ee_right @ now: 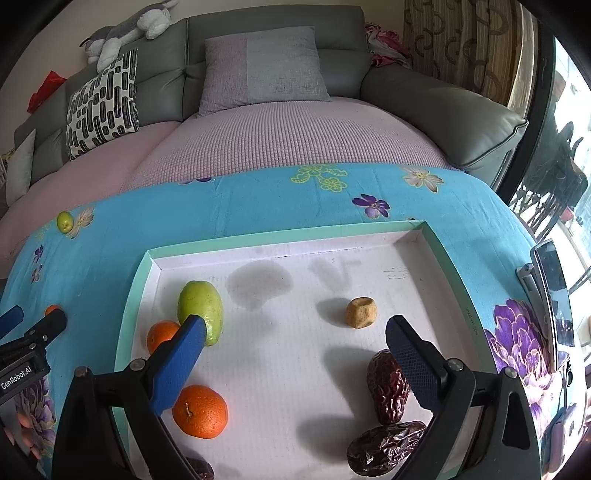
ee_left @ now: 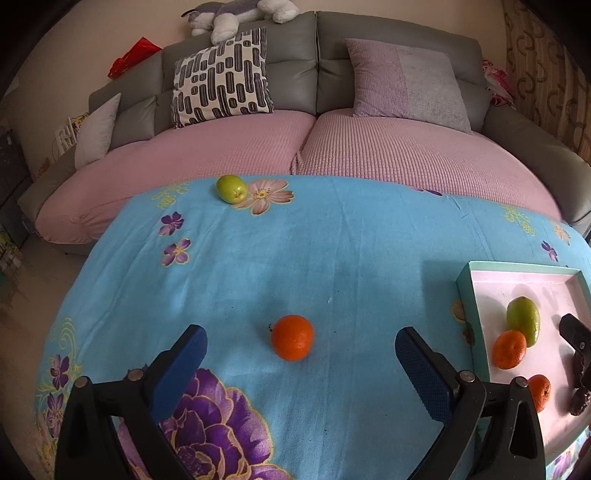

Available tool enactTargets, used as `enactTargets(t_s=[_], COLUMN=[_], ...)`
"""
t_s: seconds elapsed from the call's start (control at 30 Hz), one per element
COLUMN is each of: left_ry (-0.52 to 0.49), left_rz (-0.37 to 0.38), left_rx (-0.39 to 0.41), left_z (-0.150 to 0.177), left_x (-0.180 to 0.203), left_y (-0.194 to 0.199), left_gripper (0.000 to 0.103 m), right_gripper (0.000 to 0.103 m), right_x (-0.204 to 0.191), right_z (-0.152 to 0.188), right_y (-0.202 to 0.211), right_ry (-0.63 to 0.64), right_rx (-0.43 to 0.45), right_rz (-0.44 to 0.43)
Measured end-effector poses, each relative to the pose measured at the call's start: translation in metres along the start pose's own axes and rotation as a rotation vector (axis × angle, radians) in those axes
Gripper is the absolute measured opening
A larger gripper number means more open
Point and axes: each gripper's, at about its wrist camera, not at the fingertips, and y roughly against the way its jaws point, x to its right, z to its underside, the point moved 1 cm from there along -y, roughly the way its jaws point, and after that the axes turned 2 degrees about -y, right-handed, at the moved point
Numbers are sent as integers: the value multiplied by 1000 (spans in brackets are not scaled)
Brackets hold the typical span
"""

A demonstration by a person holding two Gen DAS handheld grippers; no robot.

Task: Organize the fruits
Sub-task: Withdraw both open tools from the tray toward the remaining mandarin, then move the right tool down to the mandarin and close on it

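Three oranges [ee_left: 292, 342], two green fruits [ee_left: 231, 188], three dates [ee_right: 388, 391].

Blue floral blanket [ee_left: 332, 258] covered the tabletop, big purple flower print at near edge. Behind it sat a grey sofa [ee_left: 295, 74] w/ pink textured seat cover [ee_left: 406, 155]. Cushions on it: black-white patterned pillow [ee_left: 221, 77], lilac/grey pillow [ee_left: 406, 81], small grey pillow [ee_left: 96, 129] at far left. Grey-white plush toy [ee_left: 236, 14] lay along sofa top; red bag [ee_left: 133, 55] behind the back. Patterned curtain [ee_right: 461, 40] on right. Phone on stand [ee_right: 550, 295] stood at table's right edge.
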Motion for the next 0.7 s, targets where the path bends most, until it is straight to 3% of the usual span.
enactTargets(t_s=[0.27, 0.53, 0.7], left_ry=[84, 228, 241], left_rz=[-148, -148, -117], left_rx=[-15, 24, 18], left_z=[6, 12, 15], left_x=[-64, -115, -124], left_y=[2, 14, 13], left_gripper=[103, 103, 103], right_gripper=[98, 98, 98], right_x=[-48, -102, -138], right_z=[-4, -1, 8], right_y=[7, 17, 13], right_ry=[72, 163, 233], right_rx=[31, 64, 44], right_rz=[-98, -223, -284])
